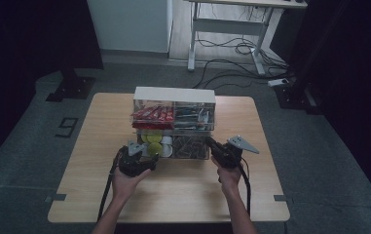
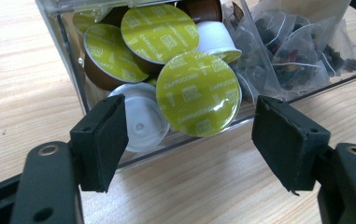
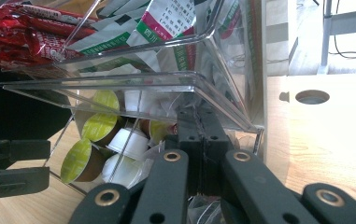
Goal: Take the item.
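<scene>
Between the gaping left tongs (image 2: 192, 140), the light, stiff cappuccino capsule (image 2: 198, 93) has a slippery foil lid, so its rim seems the safest hold, while the right tongs (image 3: 202, 140) sit closed.

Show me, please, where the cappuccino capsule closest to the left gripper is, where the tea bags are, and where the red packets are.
cappuccino capsule (image 2: 198, 93): left gripper view, middle of its green foil lid.
tea bags (image 2: 288, 60): left gripper view, one clear pouch with dark leaves.
red packets (image 3: 12, 39): right gripper view, crinkled red wrapper at upper left.
</scene>
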A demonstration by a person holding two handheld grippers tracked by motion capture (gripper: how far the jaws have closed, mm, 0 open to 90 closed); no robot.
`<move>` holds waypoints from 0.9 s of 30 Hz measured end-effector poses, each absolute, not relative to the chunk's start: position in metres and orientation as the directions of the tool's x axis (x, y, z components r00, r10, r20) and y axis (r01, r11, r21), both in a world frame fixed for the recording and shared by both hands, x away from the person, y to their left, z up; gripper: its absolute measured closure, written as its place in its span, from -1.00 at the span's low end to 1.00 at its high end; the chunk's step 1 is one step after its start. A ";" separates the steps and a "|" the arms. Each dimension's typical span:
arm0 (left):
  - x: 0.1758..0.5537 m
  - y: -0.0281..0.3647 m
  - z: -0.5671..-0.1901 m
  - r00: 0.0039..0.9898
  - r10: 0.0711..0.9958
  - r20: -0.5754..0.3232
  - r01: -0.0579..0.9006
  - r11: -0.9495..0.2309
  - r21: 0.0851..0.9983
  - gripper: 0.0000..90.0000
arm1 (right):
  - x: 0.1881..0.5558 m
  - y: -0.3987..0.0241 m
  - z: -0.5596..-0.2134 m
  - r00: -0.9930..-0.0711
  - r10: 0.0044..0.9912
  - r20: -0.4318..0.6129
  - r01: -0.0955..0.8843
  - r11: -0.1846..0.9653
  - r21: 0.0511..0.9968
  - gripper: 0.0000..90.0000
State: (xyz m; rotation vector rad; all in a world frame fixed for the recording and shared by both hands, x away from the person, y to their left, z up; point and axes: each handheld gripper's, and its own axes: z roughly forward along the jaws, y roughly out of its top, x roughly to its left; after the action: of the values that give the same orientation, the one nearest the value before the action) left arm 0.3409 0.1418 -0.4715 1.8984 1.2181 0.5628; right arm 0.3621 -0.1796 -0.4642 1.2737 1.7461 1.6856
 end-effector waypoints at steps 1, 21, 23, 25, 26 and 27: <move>0.342 0.141 -0.472 0.437 0.898 -0.048 0.544 -0.221 0.810 -0.39 | 0.362 -0.180 -0.464 -0.506 0.809 0.300 0.329 -0.141 0.934 0.98; 0.354 0.131 -0.479 0.430 0.902 -0.050 0.553 -0.219 0.804 -0.40 | 0.362 -0.181 -0.464 -0.504 0.810 0.299 0.323 -0.145 0.935 0.98; 0.355 0.129 -0.479 0.430 0.901 -0.050 0.553 -0.219 0.804 -0.40 | 0.361 -0.181 -0.464 -0.504 0.810 0.300 0.321 -0.147 0.936 0.98; 0.356 0.128 -0.479 0.432 0.901 -0.045 0.551 -0.225 0.803 -0.40 | 0.361 -0.181 -0.464 -0.504 0.810 0.301 0.322 -0.148 0.935 0.98; 0.357 0.127 -0.479 0.432 0.901 -0.043 0.551 -0.225 0.804 -0.39 | 0.361 -0.181 -0.464 -0.504 0.810 0.301 0.321 -0.148 0.935 0.98; 0.357 0.126 -0.479 0.431 0.901 -0.043 0.552 -0.226 0.803 -0.40 | 0.361 -0.181 -0.463 -0.504 0.810 0.301 0.321 -0.148 0.935 0.98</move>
State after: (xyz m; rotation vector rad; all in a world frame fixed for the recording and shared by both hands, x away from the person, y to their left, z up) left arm 0.3571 0.1262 -0.4790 1.9059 1.2298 0.5679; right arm 0.3613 -0.1807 -0.4635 1.2722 1.7337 1.6907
